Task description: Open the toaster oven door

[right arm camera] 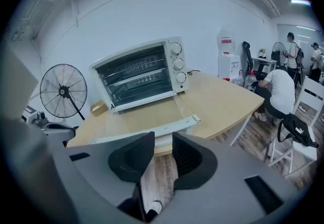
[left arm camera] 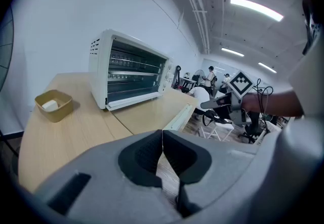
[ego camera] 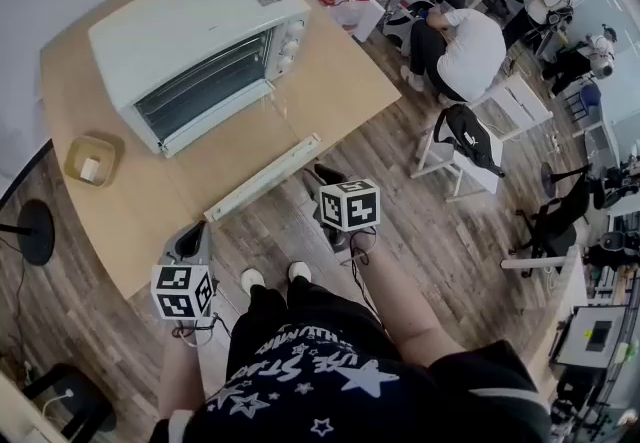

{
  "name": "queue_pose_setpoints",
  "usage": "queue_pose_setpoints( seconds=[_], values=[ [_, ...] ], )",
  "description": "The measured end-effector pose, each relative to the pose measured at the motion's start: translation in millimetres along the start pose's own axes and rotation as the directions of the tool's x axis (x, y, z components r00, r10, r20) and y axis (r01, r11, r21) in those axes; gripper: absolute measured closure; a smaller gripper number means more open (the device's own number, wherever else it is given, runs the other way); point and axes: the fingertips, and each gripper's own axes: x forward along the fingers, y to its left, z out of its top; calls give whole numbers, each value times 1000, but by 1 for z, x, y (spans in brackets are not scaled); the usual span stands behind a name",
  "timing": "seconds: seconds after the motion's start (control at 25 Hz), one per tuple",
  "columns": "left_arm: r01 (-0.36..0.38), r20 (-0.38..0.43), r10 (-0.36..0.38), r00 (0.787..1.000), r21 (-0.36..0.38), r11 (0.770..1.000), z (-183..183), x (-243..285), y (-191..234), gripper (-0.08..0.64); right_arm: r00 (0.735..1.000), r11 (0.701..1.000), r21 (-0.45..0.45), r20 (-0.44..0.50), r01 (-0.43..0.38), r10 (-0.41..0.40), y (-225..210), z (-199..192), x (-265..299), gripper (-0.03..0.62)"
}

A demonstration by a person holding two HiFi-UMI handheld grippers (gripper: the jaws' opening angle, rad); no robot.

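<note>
Just beyond right tool [right arm camera: 163,143] (jaws apart) lies oven door handle [right arm camera: 182,123]

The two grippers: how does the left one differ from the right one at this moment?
The left gripper has its fingers together, while the right gripper has its fingers apart, with the floor showing through the gap. The left gripper looks at the oven at a slant and sees its side wall; the right gripper faces its door almost squarely. Both are empty and point toward the oven.
</note>
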Motion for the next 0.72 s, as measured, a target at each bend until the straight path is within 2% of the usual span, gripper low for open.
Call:
queue_pose_setpoints(
  seconds=[0.24, 0.36, 0.44, 0.72],
  values=[
    [14, 11, -14, 1000, 11, 1000, -3, 2, -27, 540, 998, 999, -3, 46, -40, 40, 6, 7, -12, 486],
    [1, 21, -1, 1000, 18, 1000, -5, -4, -43, 540, 997, 999, -14, 69, -43, 44, 3, 5, -29, 532],
    [-12, 23, 11, 1000, 23, 1000, -8, -7, -54, 540, 995, 999, -6, 96, -38, 38, -3, 4, -43, 589],
    [-7, 48, 5, 999, 43, 999, -19, -21, -97, 540, 976, 998, 8, 211, -64, 61, -3, 0, -91, 589]
  ],
)
